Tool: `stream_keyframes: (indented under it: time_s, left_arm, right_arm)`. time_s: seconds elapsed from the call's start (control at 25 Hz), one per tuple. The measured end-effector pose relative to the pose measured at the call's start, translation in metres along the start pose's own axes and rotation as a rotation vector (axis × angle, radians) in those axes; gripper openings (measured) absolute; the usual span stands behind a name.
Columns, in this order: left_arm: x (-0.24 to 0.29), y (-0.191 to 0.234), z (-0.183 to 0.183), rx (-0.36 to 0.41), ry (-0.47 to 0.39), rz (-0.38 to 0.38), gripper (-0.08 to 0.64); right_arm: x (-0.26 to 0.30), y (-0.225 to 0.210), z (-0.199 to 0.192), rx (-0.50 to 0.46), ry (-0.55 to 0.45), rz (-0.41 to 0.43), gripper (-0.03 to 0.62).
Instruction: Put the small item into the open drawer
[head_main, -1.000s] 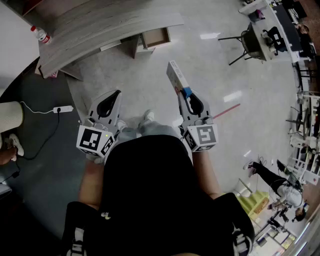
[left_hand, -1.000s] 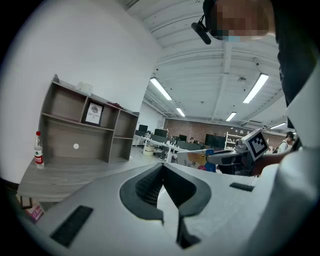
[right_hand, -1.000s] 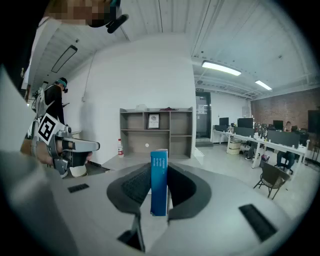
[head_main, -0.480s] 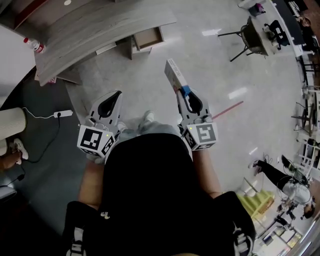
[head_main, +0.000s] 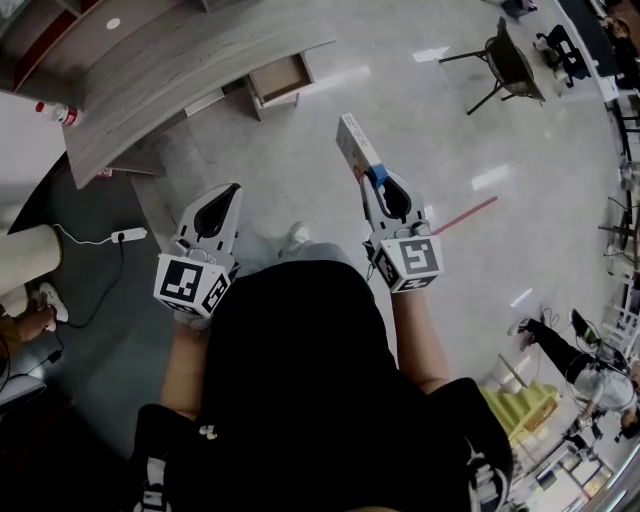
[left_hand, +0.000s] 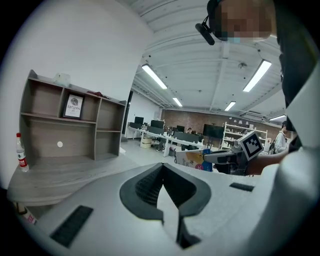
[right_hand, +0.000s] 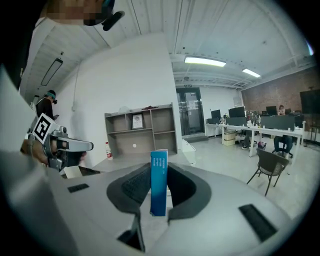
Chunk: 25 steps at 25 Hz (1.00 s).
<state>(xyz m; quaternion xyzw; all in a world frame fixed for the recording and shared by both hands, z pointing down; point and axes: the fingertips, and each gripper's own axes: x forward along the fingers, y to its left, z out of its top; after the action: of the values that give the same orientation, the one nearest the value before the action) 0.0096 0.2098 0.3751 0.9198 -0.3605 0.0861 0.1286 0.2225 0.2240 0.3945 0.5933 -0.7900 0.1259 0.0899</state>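
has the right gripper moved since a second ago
Yes, slightly: the right gripper, shut on the box, has edged forward, narrowing the floor gap to the open drawer.

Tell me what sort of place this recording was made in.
Most likely an open-plan office or lab workspace: rows of desks with monitors, an office chair on a polished floor, and a grey shelf unit under ceiling strip lights.
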Motion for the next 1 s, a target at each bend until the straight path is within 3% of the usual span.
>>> stream_keyframes:
  time_s: [0.32, 1.0]
  left_arm:
    - [0.032, 0.040, 0.001, -0.031, 0.009, -0.001, 0.002]
    - [0.085, 0.217, 0.041, -0.045, 0.014, -0.085, 0.002]
  right_arm:
    - [0.048, -0.015, -0.005, 0.026, 0.047, -0.021, 0.097]
    - [0.222, 0.017, 0.029, 0.069, 0.109, -0.096, 0.097]
